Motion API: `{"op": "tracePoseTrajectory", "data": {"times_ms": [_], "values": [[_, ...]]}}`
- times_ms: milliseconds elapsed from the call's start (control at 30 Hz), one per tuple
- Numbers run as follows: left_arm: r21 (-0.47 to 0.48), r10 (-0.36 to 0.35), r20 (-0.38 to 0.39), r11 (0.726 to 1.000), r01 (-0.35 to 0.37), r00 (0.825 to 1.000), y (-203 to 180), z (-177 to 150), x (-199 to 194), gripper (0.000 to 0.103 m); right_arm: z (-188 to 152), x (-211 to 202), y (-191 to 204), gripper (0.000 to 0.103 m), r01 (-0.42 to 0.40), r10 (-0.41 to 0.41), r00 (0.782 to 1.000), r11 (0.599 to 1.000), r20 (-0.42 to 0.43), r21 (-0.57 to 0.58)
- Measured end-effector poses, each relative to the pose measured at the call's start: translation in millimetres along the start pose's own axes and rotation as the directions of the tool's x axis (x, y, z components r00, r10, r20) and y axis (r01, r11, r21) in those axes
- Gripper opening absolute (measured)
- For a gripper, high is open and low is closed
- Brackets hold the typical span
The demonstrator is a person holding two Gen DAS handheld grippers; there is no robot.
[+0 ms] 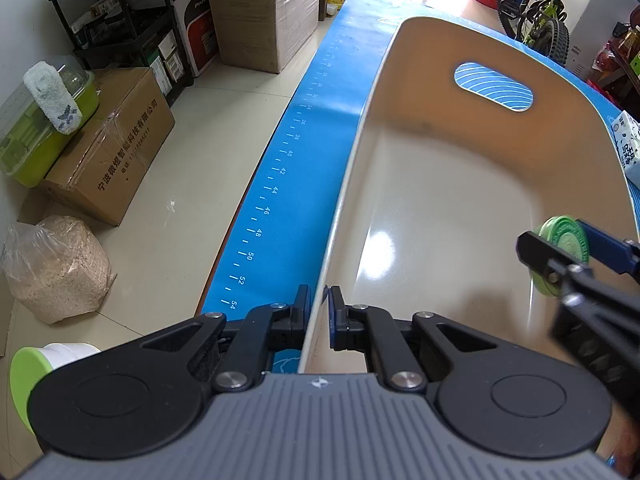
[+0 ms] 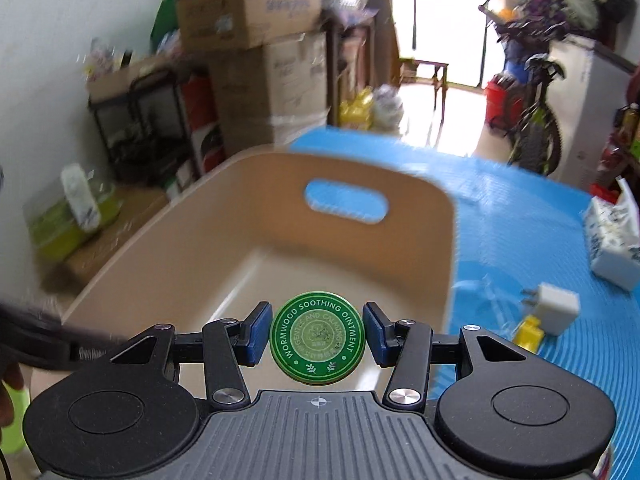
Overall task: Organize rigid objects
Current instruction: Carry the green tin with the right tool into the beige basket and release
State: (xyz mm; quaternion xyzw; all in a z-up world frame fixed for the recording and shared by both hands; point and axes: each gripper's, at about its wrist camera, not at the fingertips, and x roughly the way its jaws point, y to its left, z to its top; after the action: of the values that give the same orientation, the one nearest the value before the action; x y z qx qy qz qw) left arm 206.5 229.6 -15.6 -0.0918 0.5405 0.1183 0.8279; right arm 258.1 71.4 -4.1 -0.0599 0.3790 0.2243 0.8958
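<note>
A beige plastic bin with a handle slot stands on a blue mat. My left gripper is shut on the bin's near left wall, one pad on each side of the rim. My right gripper is shut on a round green ointment tin and holds it above the bin's near edge. In the left wrist view the right gripper and the tin hang over the bin's right side. The bin's inside is bare.
On the mat right of the bin lie a white charger plug, a yellow block and a tissue pack. A green-lidded white jar is at my lower left. Cardboard boxes, a shelf and a bicycle stand around the table.
</note>
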Motion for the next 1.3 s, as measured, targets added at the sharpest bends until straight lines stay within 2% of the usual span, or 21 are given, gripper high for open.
{"op": "tracePoseTrajectory", "data": {"times_ms": [67, 200, 300, 500, 700, 833, 933, 1067, 1300], "values": [[0.0, 0.002, 0.0, 1.0, -0.002, 1.0, -0.4, 0.0, 0.0, 0.01, -1.5, 4.0, 9.2, 0.056, 0.018, -0.02, 0.999, 0.998, -0.029, -0.055], [0.0, 0.003, 0.0, 1.0, -0.003, 1.0, -0.7, 0.1, 0.1, 0.01, 0.9, 6.4, 12.7, 0.056, 0.04, -0.044, 0.998, 0.996, -0.052, -0.074], [0.001, 0.003, -0.001, 1.0, -0.003, 1.0, -0.8, 0.0, 0.2, 0.01, 0.6, 3.0, 10.5, 0.056, 0.026, -0.028, 0.999, 0.998, -0.032, -0.056], [0.003, 0.002, -0.001, 1.0, -0.002, 1.0, -0.2, -0.1, -0.2, 0.01, 2.4, 7.8, 24.6, 0.056, 0.005, -0.011, 0.998, 0.993, -0.054, -0.118], [0.003, 0.002, -0.001, 1.0, -0.002, 1.0, -0.8, 0.0, -0.2, 0.01, 4.1, 18.4, 37.5, 0.056, -0.043, 0.02, 0.99, 0.986, -0.14, -0.162], [0.003, 0.001, -0.003, 1.0, -0.001, 1.0, -1.2, 0.0, 0.2, 0.01, 5.5, 29.5, 35.9, 0.055, -0.053, 0.025, 0.977, 0.99, -0.213, -0.129], [0.004, -0.001, -0.004, 1.0, 0.001, 1.0, -1.7, 0.8, 0.3, 0.01, 5.2, 34.5, 31.5, 0.061, -0.042, 0.015, 0.969, 0.994, -0.248, -0.104], [0.006, 0.003, -0.008, 1.0, -0.003, 1.0, -2.2, 0.5, 1.2, 0.01, 6.4, 32.0, 25.2, 0.073, -0.036, 0.021, 0.973, 0.997, -0.231, -0.062], [0.005, 0.003, -0.009, 1.0, -0.003, 1.0, -1.7, -0.5, 0.7, 0.01, 8.2, 7.1, 16.0, 0.076, -0.073, 0.068, 0.987, 0.997, -0.145, -0.026]]}}
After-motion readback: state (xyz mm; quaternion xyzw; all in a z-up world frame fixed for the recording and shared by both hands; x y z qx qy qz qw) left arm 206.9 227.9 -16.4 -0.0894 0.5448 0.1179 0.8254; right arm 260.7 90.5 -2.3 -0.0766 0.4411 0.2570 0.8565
